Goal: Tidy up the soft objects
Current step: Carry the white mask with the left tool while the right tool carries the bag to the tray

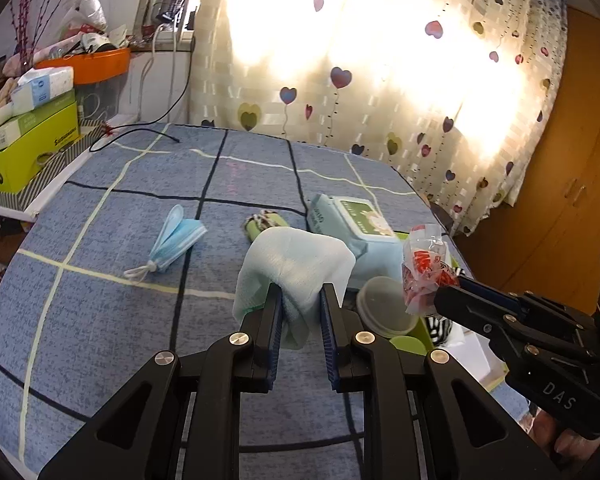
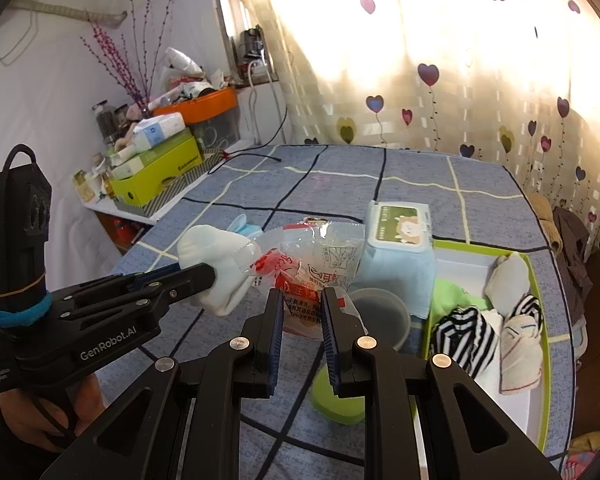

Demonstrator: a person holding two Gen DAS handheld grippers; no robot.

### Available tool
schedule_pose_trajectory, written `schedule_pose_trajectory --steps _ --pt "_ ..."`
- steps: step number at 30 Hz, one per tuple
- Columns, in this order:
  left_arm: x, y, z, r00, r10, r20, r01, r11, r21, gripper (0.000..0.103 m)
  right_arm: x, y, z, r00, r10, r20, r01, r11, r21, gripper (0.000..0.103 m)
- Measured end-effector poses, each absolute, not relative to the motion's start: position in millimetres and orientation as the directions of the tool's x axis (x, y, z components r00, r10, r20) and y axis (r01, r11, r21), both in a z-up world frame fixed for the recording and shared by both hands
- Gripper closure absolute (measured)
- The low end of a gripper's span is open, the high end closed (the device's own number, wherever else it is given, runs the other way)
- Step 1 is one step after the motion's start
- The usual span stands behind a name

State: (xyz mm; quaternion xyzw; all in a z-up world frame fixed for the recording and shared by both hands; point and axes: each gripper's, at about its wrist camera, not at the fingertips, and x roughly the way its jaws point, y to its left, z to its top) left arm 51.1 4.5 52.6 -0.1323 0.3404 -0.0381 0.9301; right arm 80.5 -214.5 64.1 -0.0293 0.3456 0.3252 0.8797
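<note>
Left wrist: left gripper [image 1: 300, 296] clamps pale cloth [image 1: 296, 260]; right gripper [image 2: 302, 300] clamps plastic packet [image 2: 316, 264].

Both wrist cameras sit close behind their own jaws, angled down over the checked blue bed cover [image 1: 100, 208] toward the heart-print curtain [image 1: 420, 80]. Shared: wet-wipes pack [image 2: 400, 224], round lid [image 1: 384, 304], each other's gripper.
</note>
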Motion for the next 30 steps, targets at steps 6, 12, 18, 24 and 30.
schedule_pose_trajectory --steps 6,12,18,24,30 --pt "51 -14 59 0.766 -0.178 -0.618 0.012 0.965 -0.263 0.084 77 -233 67 0.567 0.546 -0.616 -0.575 0.798 0.178 0.085" --pt "50 -34 66 0.765 -0.199 -0.612 0.048 0.966 -0.254 0.084 73 -252 70 0.590 0.535 -0.604 -0.552 0.814 0.182 0.085" --pt "49 -53 69 0.760 -0.219 -0.612 0.083 0.966 -0.243 0.084 69 -271 71 0.610 0.520 -0.598 -0.525 0.830 0.188 0.085" --pt "49 -70 71 0.753 -0.244 -0.611 0.116 0.963 -0.241 0.084 65 -287 70 0.623 0.505 -0.598 -0.503 0.843 0.189 0.085" --pt "48 -88 74 0.745 -0.272 -0.610 0.155 0.959 -0.239 0.084 63 -301 71 0.637 0.489 -0.595 -0.479 0.857 0.192 0.085"
